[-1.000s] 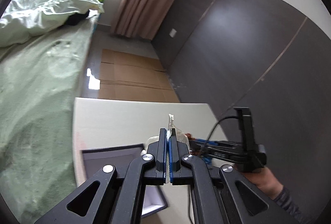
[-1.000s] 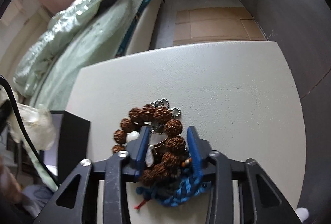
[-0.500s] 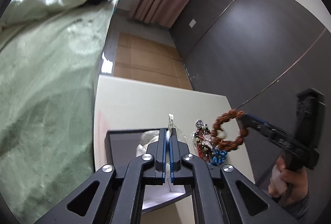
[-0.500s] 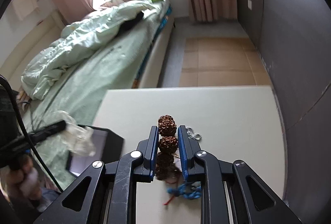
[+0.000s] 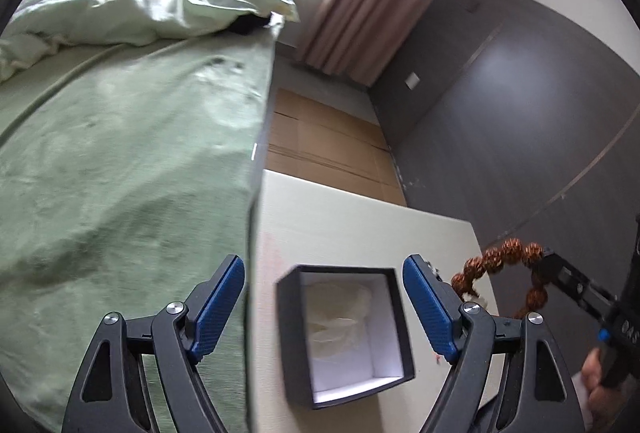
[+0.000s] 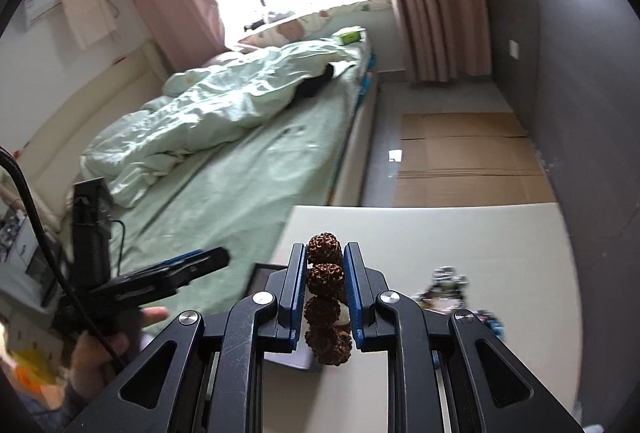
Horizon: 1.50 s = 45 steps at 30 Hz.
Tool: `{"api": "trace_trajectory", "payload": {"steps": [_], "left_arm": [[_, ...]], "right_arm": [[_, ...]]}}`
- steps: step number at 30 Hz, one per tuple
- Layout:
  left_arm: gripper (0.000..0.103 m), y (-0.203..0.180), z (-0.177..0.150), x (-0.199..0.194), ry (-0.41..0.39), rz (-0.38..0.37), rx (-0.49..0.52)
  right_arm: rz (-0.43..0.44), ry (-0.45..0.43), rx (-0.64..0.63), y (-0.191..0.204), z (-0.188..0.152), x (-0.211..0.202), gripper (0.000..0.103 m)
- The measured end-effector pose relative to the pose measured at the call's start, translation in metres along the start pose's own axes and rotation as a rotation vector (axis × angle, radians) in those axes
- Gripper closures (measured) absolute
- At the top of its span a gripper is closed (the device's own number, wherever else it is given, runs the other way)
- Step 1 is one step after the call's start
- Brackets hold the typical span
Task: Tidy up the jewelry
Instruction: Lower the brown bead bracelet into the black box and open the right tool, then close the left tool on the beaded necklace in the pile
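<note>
In the left wrist view, the left gripper (image 5: 323, 309) has its jaws spreading wide, with nothing pinched. Below and between them sits a dark box (image 5: 290, 329) on the pale surface (image 5: 340, 217), with a clear bag (image 5: 340, 309) inside. At 3 o'clock the right gripper (image 5: 550, 267) holds up a brown bead bracelet (image 5: 498, 261).

In the right wrist view, the right gripper (image 6: 325, 287) pinches the bead bracelet (image 6: 325, 273) tight between its jaws. More jewelry (image 6: 444, 283) lies blurred on the surface at 4 o'clock. The left gripper (image 6: 192, 265) is at 8 o'clock.
</note>
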<state>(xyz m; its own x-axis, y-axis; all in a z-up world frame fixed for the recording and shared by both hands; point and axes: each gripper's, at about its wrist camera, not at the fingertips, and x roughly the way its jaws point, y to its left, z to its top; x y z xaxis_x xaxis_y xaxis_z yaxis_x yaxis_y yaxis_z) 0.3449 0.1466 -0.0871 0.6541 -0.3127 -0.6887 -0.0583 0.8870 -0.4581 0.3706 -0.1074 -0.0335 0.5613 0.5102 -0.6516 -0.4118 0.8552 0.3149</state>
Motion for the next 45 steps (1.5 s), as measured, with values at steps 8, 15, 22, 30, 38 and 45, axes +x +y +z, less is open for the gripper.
{"api": "trace_trajectory", "payload": {"steps": [8, 15, 22, 30, 38, 45], "left_arm": [[0.021, 0.029, 0.003, -0.007, -0.017, 0.019, -0.059], [0.021, 0.045, 0.002, -0.005, -0.011, 0.036, -0.096], [0.021, 0.03, 0.002, -0.002, -0.004, 0.003, -0.069], [0.021, -0.022, -0.006, 0.01, 0.021, -0.066, 0.058], [0.021, -0.082, -0.025, 0.034, 0.073, -0.106, 0.211], [0.021, -0.113, -0.04, 0.052, 0.12, -0.136, 0.301]], "right_arm": [[0.077, 0.042, -0.024, 0.048, -0.007, 0.034, 0.083], [0.104, 0.131, 0.023, 0.054, -0.018, 0.074, 0.081], [0.075, 0.112, 0.105, 0.026, -0.022, 0.054, 0.032], [-0.02, 0.026, 0.184, -0.027, -0.038, -0.007, 0.032], [-0.117, -0.014, 0.243, -0.07, -0.055, -0.046, 0.032], [-0.202, -0.005, 0.277, -0.106, -0.076, -0.06, 0.011]]}}
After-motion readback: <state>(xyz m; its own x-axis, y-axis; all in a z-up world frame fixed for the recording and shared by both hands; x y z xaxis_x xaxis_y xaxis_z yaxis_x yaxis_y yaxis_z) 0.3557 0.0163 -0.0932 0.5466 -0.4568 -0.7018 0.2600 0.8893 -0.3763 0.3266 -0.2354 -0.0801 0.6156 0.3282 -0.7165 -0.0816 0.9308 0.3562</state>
